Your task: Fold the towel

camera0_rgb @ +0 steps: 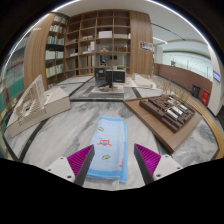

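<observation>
I see the towel [108, 150], light blue and already folded into a long narrow strip, lying flat on the pale marble-patterned table [60, 135]. It runs lengthwise away from the gripper [114, 160]; its near end lies between the two fingers and its far end reaches just beyond them. A small white patch with dark marks shows on its near half; I cannot tell what it is.

I read the gripper as spread wide. Its magenta pads [80, 159] stand one on each side of the towel, each with a visible gap to the cloth. Neither finger presses on the towel.

To the right of the towel, a brown wooden board [170, 118] lies on the table at an angle and carries a dark tray-like assembly [170, 108]. To the left, a white model-like structure [38, 104] stands near the table edge. Beyond the table, tall wooden bookshelves [95, 45] line the far wall, with a dark desk unit [108, 78] in front of them.
</observation>
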Action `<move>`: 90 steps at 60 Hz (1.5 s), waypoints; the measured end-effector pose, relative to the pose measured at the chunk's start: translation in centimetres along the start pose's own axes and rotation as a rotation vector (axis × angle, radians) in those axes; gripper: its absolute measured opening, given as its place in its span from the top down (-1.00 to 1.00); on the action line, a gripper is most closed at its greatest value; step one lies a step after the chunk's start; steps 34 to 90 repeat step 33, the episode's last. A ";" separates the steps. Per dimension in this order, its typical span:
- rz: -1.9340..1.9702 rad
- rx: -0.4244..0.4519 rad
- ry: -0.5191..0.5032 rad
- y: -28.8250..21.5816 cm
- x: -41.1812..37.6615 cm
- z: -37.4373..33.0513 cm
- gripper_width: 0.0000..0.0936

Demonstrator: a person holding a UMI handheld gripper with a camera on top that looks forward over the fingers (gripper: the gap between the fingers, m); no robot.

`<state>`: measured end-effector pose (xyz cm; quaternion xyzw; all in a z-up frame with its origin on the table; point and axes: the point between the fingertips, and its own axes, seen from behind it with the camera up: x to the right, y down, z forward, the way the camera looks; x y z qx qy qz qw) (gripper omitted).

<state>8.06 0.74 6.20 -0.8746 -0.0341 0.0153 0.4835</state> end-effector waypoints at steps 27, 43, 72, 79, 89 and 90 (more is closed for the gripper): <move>-0.046 0.136 0.009 1.1 0.0 -15.0 -0.76; -0.012 0.149 0.003 1.2 1.1 -15.6 -0.76; -0.012 0.149 0.003 1.2 1.1 -15.6 -0.76; -0.012 0.149 0.003 1.2 1.1 -15.6 -0.76; -0.012 0.149 0.003 1.2 1.1 -15.6 -0.76; -0.012 0.149 0.003 1.2 1.1 -15.6 -0.76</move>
